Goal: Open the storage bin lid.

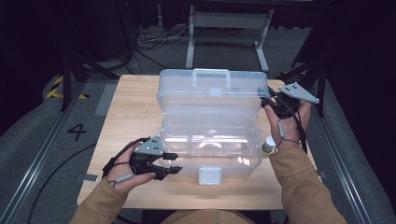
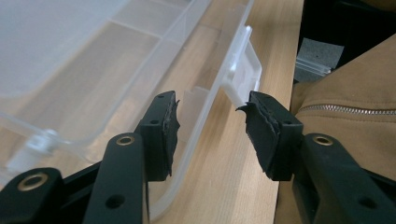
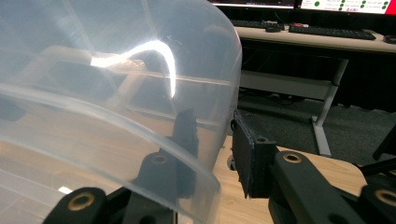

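My left tongs (image 2: pixel 208 123) straddle the front wall of the clear plastic compartment box (image 1: pixel 210 140) on the wooden bench (image 1: pixel 130 116), jaws apart, beside its white latch (image 2: pixel 240 74). My right tongs (image 3: pixel 212 149) grip the raised transparent lid (image 3: pixel 116 93), one jaw either side of its edge.

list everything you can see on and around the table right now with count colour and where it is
storage box: one, clear plastic, middle of the table, open.
lid: one, clear, raised at the box's far side, with a handle on top.
latch: one, white, on the box's near front wall.
small bottle: one, white cap, right of the box by the right wrist.
table: one, light wood.
cables: several, dark, on the floor beyond the table.
left gripper: one, black, jaws astride the box's front wall near the latch, pads apart from it.
right gripper: one, black, jaws astride the lid's right edge.
sleeves: two, tan.
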`<move>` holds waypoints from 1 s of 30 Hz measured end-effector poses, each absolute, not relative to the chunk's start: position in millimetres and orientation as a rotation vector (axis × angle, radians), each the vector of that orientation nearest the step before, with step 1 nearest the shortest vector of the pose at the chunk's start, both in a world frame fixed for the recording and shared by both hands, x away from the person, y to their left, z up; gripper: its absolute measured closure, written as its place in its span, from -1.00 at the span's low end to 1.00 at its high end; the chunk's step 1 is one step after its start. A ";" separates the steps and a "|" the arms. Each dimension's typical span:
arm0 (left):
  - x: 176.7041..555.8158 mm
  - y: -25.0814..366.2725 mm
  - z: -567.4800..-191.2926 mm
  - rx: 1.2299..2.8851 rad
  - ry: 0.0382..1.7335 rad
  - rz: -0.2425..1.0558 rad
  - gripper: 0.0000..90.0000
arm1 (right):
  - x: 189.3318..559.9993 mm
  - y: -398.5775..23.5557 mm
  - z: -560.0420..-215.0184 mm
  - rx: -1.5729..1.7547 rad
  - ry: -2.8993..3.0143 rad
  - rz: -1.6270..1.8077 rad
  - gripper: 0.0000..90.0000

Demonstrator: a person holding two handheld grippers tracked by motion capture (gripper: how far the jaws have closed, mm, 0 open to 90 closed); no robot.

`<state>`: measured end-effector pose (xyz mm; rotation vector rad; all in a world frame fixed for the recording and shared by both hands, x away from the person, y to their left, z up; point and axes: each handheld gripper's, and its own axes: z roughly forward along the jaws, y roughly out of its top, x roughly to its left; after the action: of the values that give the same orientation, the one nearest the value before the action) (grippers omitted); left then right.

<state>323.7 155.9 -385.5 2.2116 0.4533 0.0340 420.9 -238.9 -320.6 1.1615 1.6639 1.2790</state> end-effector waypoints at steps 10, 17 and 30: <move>330.9 151.7 -408.8 2.228 0.473 -0.001 0.32 | 420.5 -237.7 -320.9 1.162 1.638 1.288 0.59; 332.2 150.0 -415.9 2.242 0.503 -0.009 0.45 | 421.1 -237.1 -320.3 1.160 1.619 1.291 0.61; 333.8 150.9 -416.5 2.245 0.511 -0.006 0.59 | 422.7 -234.2 -319.1 1.155 1.564 1.270 0.72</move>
<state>333.8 150.9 -416.5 2.2449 0.5111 -0.0062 422.7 -234.2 -319.1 1.1554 1.5644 1.2703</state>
